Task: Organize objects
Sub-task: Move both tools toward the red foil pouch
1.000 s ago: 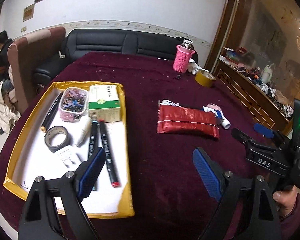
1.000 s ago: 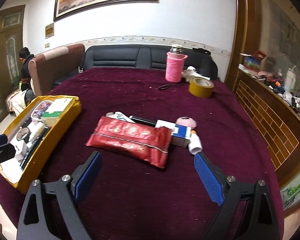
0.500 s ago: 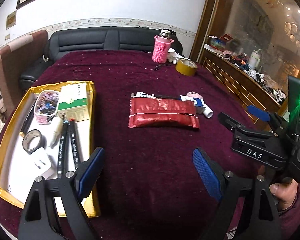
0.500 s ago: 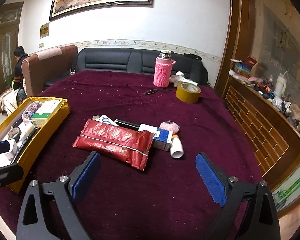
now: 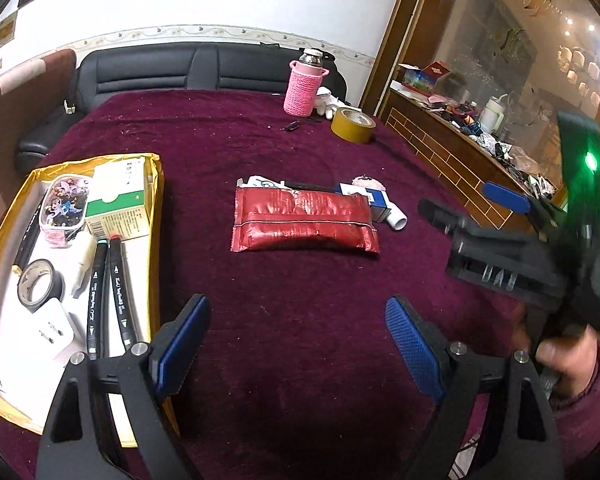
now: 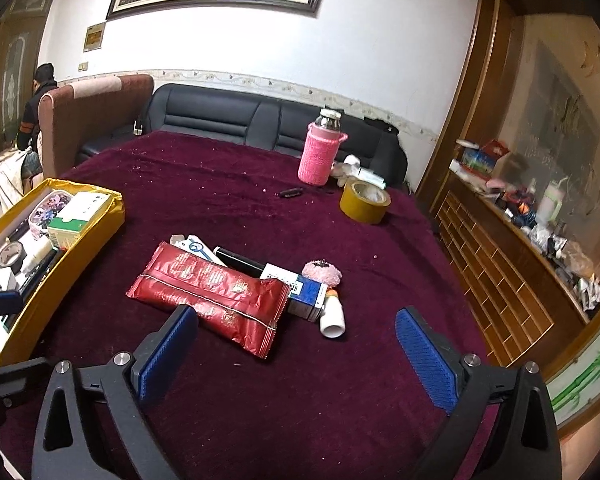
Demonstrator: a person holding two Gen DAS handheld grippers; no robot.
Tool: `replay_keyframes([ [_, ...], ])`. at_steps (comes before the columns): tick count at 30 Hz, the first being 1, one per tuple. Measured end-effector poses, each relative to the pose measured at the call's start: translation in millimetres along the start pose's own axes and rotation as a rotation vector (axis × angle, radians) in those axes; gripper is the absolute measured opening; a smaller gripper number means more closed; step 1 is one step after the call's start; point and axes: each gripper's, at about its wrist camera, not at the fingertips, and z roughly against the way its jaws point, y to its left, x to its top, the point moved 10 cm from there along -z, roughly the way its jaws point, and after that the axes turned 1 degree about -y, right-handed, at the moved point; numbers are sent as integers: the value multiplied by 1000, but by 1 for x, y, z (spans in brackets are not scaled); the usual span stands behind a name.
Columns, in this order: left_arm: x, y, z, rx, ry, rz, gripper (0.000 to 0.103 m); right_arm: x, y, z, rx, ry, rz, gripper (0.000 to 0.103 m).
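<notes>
1. Both tongs hang apart over the maroon bench [image 5: 300,320] with nothing between them: the left tongs [image 5: 296,344] stand wide near the yellow tray [image 5: 156,216], while the right tongs [image 6: 296,352] are spreading wider, facing the red packet [image 6: 208,292].
2. The packet lies mid-bench, overlapping a loose pile: a blue-and-white box [image 6: 304,292], a white tube [image 6: 332,316], a pink puff [image 6: 322,272] and a black pen [image 6: 240,260].
3. Risk: a grab at the packet's slack end may let the crinkly foil slip out or sag.
4. Risk: dragging the packet could roll the tube toward the bench edge or scatter the pile.
5. Risk: the tray already holds markers [image 5: 108,292], a tape roll [image 5: 40,286] and a green box [image 5: 118,208]; a long packet may snag its rim or knock them about.
6. Risk: the two tongs sit close and could collide.
</notes>
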Motion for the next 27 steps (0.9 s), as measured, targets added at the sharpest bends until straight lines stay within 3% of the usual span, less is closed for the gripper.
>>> replay_keyframes([
  [6,-19,9,1,-39,33,28,88,35,-29,-4,195,44,-199,101],
  [9,-32,8,-1,-78,62,34,88,56,-22,-12,400,50,-303,103],
  [11,-40,7,-2,-90,79,34,88,54,-3,-35,502,125,-317,103],
  [14,-58,-3,-7,-144,128,30,88,39,17,-76,422,247,-304,103],
  [19,-82,-22,-5,-190,153,-65,88,30,48,-104,493,362,-440,103],
  [24,-93,-35,-6,-230,160,-159,88,64,75,-82,514,268,-400,103],
  [27,-92,-35,-9,-248,164,-165,88,103,93,-45,520,123,-329,103],
])
